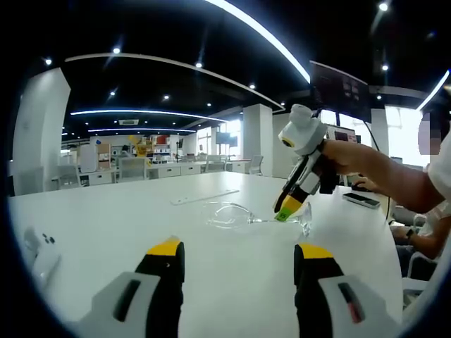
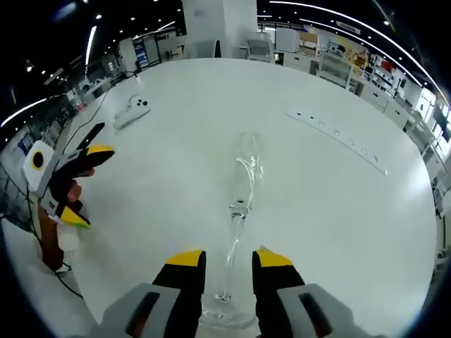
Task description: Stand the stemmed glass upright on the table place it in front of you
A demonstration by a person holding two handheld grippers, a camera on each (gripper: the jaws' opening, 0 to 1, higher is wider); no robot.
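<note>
I have the stemmed glass (image 2: 239, 211) lying on its side on the white tabletop (image 2: 338, 232), bowl toward 12 o'clock and foot at 6 in the right gripper view. My right gripper (image 2: 229, 266) straddles the stem near the foot, fingers parted on either side, not yet pinching. The left gripper (image 1: 239, 257) hangs open, well clear. My worry: the stem is thin and slick, so closing off-centre could roll it away. Tipping it up from so low may let the bowl swing or the foot skid.
</note>
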